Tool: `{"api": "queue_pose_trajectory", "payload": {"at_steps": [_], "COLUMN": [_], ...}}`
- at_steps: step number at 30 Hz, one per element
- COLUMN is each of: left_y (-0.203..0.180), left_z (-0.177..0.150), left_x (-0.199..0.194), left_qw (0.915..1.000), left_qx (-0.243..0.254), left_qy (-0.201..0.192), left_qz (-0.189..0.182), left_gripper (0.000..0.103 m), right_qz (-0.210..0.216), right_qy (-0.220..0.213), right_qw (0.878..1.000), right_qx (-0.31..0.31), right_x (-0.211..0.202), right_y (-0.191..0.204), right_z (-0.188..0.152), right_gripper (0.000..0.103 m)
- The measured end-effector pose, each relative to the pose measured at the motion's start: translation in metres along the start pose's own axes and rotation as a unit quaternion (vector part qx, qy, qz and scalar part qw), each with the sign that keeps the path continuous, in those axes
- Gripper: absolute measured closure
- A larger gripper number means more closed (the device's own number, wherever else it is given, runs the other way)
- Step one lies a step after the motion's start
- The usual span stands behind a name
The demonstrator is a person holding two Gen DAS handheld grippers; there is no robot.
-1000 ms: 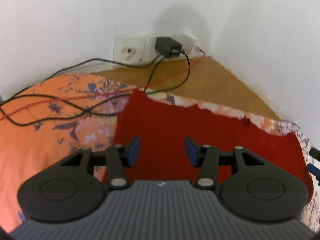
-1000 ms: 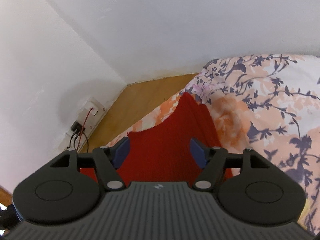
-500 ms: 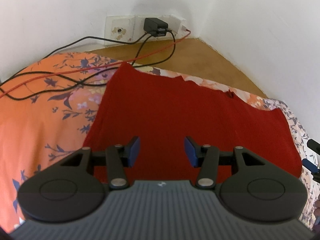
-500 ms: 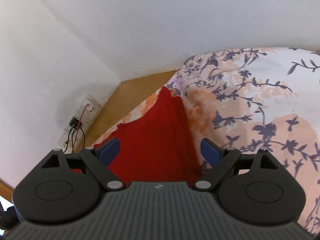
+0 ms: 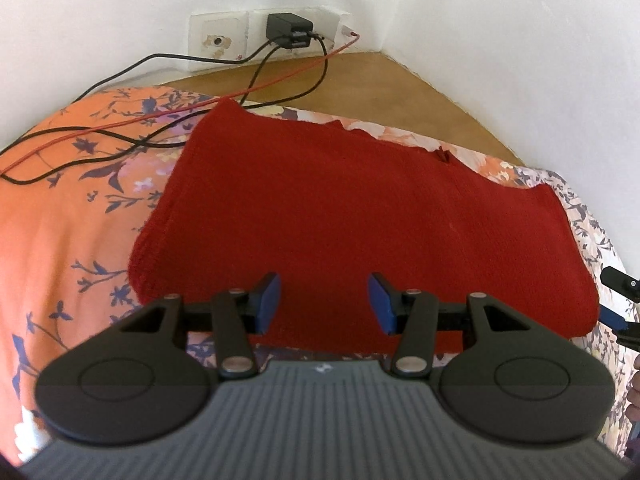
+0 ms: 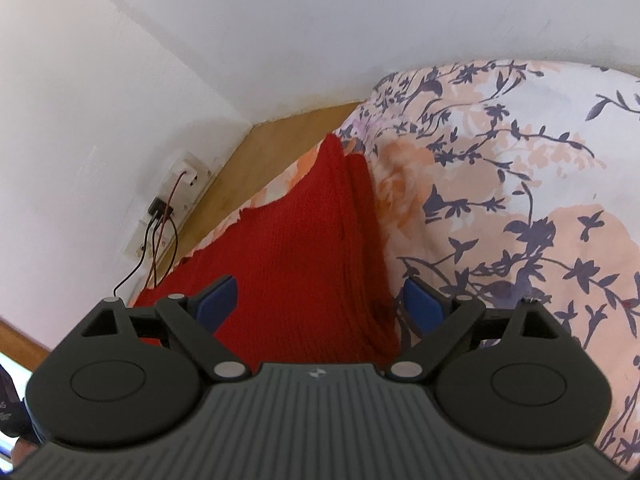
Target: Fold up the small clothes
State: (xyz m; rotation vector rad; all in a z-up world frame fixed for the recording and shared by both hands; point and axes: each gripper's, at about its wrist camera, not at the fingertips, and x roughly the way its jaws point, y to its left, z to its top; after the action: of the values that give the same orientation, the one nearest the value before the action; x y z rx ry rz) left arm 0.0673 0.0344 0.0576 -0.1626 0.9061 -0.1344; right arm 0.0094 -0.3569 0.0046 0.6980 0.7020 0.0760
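Cables [image 5: 120, 136] left — walls [image 5: 520, 40] close

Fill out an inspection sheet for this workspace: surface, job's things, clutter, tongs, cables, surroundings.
Surface: floral sheet, orange and pale with dark sprigs, on a bed.
Job's things: one red knit, lying flat on the sheet, layered edges on its right side.
Clutter: nothing seen.
Tongs: left tongs open over the knit's near edge; right tongs open wider, astride the knit's right edge; neither holds anything.
Cables: black cables and a red wire run from the wall socket across the sheet's far corner.
Surroundings: white walls, wooden floor in the corner.
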Motion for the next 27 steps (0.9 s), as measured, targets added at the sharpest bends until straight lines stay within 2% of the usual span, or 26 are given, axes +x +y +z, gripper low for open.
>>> {"api": "queue_pose_trajectory", "payload": {"at_steps": [14,19,27], "left_y": [-0.011,-0.014,-0.018], "left_z": [-0.005,-0.007,-0.009], "left_x": [0.000,0.001,0.004], "left_qw": [0.9999,0.9998,0.9995], "left_qx": [0.014,0.018,0.024], "left_qy": [0.008,0.012,0.016], "left_qz": [-0.001,0.003,0.012], "left_gripper": [0.052,0.052,0.052], "right_qz": [0.018,0.046,0.071], "right_qy": [0.038,0.070,0.073], "right_qw": [0.999,0.996,0.995], "right_qx": [-0.013,0.006,-0.002], "right_x": [0.018,0.034,0.046], "right_y": [-0.008,-0.016,-0.021], "right_z": [0.002,0.002,0.007], "right_gripper": [0.009,0.009,0.008]}}
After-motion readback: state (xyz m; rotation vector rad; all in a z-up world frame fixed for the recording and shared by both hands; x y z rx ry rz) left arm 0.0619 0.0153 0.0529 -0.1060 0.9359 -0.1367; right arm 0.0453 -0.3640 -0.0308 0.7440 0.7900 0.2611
